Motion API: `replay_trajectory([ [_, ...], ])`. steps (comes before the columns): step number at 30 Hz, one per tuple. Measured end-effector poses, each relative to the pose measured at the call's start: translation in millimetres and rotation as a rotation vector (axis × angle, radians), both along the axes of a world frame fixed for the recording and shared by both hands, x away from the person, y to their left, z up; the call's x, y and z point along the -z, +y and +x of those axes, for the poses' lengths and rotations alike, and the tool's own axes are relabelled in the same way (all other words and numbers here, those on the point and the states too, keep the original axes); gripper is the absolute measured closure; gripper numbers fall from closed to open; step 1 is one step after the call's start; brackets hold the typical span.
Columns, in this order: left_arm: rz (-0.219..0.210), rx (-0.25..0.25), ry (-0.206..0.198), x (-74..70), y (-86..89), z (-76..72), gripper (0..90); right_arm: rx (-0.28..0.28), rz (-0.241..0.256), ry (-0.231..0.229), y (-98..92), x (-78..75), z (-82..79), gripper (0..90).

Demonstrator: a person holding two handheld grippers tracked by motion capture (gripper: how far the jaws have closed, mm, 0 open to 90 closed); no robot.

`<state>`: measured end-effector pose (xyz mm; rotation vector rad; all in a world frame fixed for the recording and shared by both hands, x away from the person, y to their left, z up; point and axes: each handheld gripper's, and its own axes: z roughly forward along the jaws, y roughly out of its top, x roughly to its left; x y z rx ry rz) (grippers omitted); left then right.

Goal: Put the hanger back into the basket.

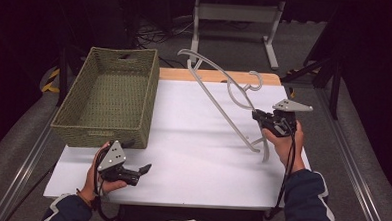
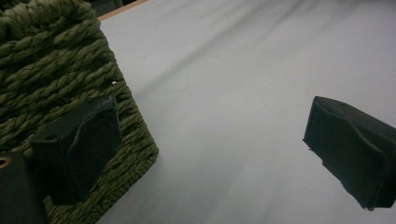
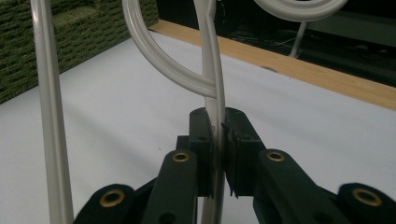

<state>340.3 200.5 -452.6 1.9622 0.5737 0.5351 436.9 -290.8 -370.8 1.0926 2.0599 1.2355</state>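
White plastic hanger [image 1: 224,96] tilted upright, lower end on table.

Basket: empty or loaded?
Empty: the high view shows the basket with a bare woven floor, while the right claw holds the hanger outside.

Basket [image 1: 109,99] blocks the left; mid-table [image 1: 192,140] lies open (hanger [image 1: 224,99] rightward).

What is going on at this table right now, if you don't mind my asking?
A person is working with a gripper in each hand. The right gripper is shut on a white plastic hanger, holding it tilted up off the white table, with one end near the surface. The left gripper hangs open beside the near corner of the green woven basket, holding nothing. The basket looks empty.
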Motion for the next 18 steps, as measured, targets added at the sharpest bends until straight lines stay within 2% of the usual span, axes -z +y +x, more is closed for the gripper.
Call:
replay_trajectory([
  [2, -0.007, -0.001, 0.002, -0.2, 0.0, -0.5, 4.5, -0.008, 0.001, -0.018, 1.1, -4.1, -2.2, 82.7],
  [4, 0.005, -0.001, -0.003, 0.0, 0.1, -0.9, 4.5, -0.007, 0.027, -0.025, 2.0, -7.5, -2.6, 82.7],
  [5, -0.006, -0.004, -0.006, -0.9, 0.5, -1.4, 4.5, -0.009, 0.045, -0.022, 3.9, -9.6, -2.5, 82.7],
  [8, -0.012, -0.01, -0.003, -1.8, 1.6, -0.9, 4.6, -0.006, 0.041, -0.034, 8.3, -13.6, -3.5, 82.7],
  [11, 0.011, -0.018, -0.01, -0.7, -0.1, -3.3, 4.8, -0.021, 0.074, -0.037, 17.5, -18.2, -3.7, 82.7],
  [14, 0.001, -0.029, -0.02, -2.9, 1.5, -6.5, 4.8, -0.032, 0.066, -0.043, 28.9, -23.8, -4.1, 82.7],
  [16, 0.008, -0.036, -0.019, -3.1, 4.0, -7.5, 4.8, -0.04, 0.072, -0.044, 37.1, -27.3, -3.6, 82.7],
  [18, 0.015, -0.042, -0.037, -3.9, 6.3, -8.4, 4.8, -0.051, 0.062, -0.05, 47.4, -30.0, -3.0, 82.6],
])
